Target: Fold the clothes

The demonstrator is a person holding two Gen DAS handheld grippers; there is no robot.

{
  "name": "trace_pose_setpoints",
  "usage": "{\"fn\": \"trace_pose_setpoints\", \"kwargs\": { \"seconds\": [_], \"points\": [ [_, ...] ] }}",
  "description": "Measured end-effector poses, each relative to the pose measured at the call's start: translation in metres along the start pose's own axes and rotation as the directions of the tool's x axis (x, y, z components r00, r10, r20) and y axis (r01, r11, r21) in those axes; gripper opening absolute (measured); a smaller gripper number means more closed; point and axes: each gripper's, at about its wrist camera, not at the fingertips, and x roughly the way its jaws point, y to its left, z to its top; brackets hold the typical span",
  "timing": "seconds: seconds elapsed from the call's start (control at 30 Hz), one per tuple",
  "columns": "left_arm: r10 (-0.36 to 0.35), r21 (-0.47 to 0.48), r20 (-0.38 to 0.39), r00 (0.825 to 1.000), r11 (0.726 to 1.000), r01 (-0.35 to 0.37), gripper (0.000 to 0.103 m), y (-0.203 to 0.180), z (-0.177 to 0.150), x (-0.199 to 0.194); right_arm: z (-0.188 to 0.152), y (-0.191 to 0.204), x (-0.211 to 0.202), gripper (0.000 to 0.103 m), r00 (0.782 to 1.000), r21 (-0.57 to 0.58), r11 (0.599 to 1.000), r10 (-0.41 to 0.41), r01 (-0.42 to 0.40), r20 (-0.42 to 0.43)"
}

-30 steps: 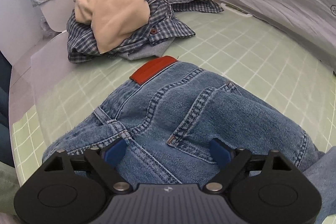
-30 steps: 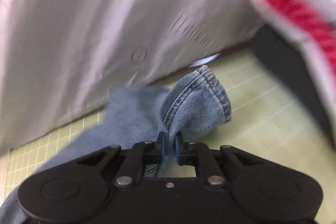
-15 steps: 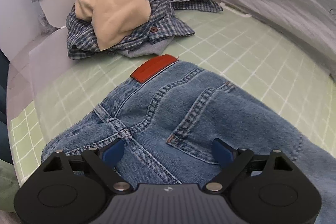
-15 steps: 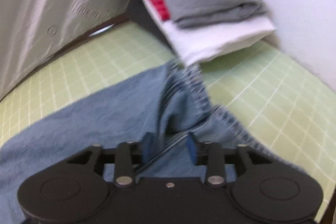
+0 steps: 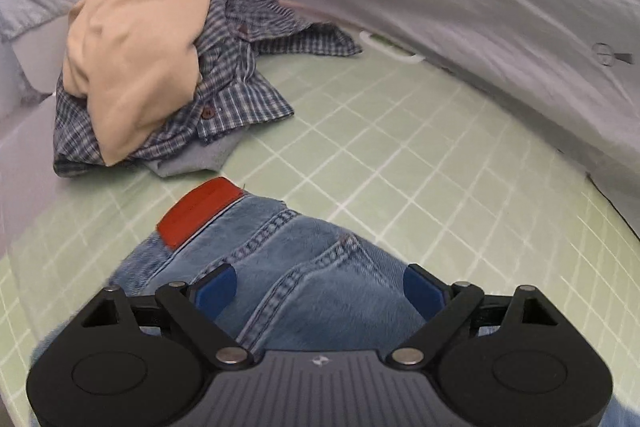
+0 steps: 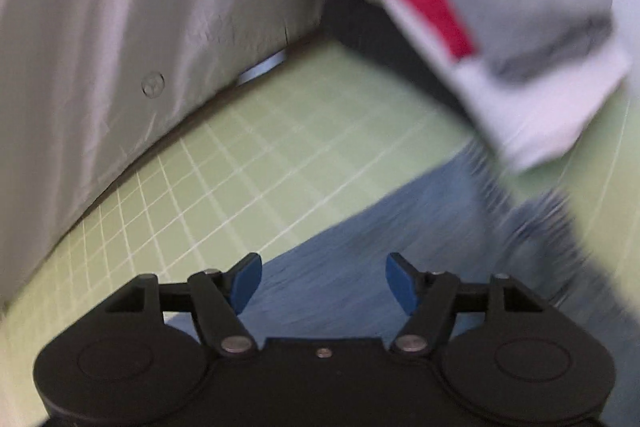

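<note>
Blue jeans point(image 5: 304, 267) with a red waist patch point(image 5: 200, 211) lie on the green grid mat point(image 5: 420, 147). My left gripper point(image 5: 320, 291) is open, its blue pads just above the seat of the jeans near the back pocket. In the right wrist view a jeans leg point(image 6: 400, 247) lies flat on the mat, its hem blurred at the right. My right gripper point(image 6: 324, 281) is open and empty above the leg.
A heap of unfolded clothes, a beige garment point(image 5: 136, 43) over a plaid shirt point(image 5: 240, 95), sits at the mat's far left. A folded stack point(image 6: 500, 27) of grey, red and white clothes stands at the far right. Grey sheeting point(image 6: 140, 7) backs the mat.
My right gripper has opened and let go of the jeans hem, which now lies on the mat. My left gripper stayed open and shifted toward the waistband.
</note>
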Motion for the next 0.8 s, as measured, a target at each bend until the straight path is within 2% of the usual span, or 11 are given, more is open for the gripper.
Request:
{"fn": "trace_pose_setpoints", "kwargs": {
  "seconds": [0.1,0.3,0.37,0.43,0.5,0.57,0.6,0.63,0.67,0.7,0.8],
  "points": [
    [0.042,-0.009,-0.027,0.999,0.999,-0.043,0.091,-0.006,0.003,0.017,-0.007,0.019,0.019,0.072,0.997,0.092,0.996,-0.016,0.023,-0.082],
    [0.062,-0.132,-0.091,0.994,0.989,-0.073,0.091,-0.001,-0.005,0.035,-0.02,0.055,0.033,0.084,0.993,0.128,0.992,0.0,0.015,-0.116],
    [0.076,-0.123,-0.081,0.994,0.989,-0.085,0.087,-0.004,-0.008,0.035,-0.021,0.065,0.036,0.085,0.993,0.096,0.995,-0.021,0.033,-0.117],
    [0.094,-0.104,-0.053,0.994,0.99,-0.1,0.073,-0.008,-0.011,0.032,-0.026,0.076,0.038,0.087,0.992,0.03,0.998,-0.05,0.054,-0.114],
    [0.114,-0.122,-0.028,0.993,0.986,-0.117,0.051,-0.007,-0.014,0.026,-0.031,0.085,0.039,0.084,0.991,-0.04,0.996,-0.084,0.08,-0.109],
    [0.11,-0.136,-0.006,0.994,0.985,-0.11,0.031,-0.004,-0.017,0.02,-0.038,0.088,0.033,0.064,0.992,-0.108,0.989,-0.106,0.098,-0.067],
    [0.101,-0.136,0.001,0.995,0.986,-0.1,0.025,-0.002,-0.019,0.018,-0.042,0.09,0.03,0.038,0.992,-0.141,0.984,-0.113,0.106,-0.047],
    [0.09,-0.134,0.006,0.996,0.987,-0.088,0.023,0.0,-0.02,0.016,-0.044,0.088,0.029,0.021,0.995,-0.171,0.982,-0.089,0.081,-0.042],
    [0.079,-0.133,0.011,0.997,0.988,-0.077,0.017,0.003,-0.021,0.015,-0.046,0.086,0.027,0.015,0.997,-0.198,0.979,-0.065,0.056,-0.039],
    [0.066,-0.136,0.015,0.998,0.989,-0.063,0.014,0.006,-0.022,0.013,-0.047,0.082,0.024,0.003,0.998,-0.204,0.979,-0.042,0.032,-0.047],
    [0.023,-0.155,0.044,0.999,0.988,-0.016,0.011,0.017,-0.024,-0.002,-0.047,0.063,0.012,0.001,0.998,-0.148,0.989,0.019,-0.027,-0.054]
  ]
}}
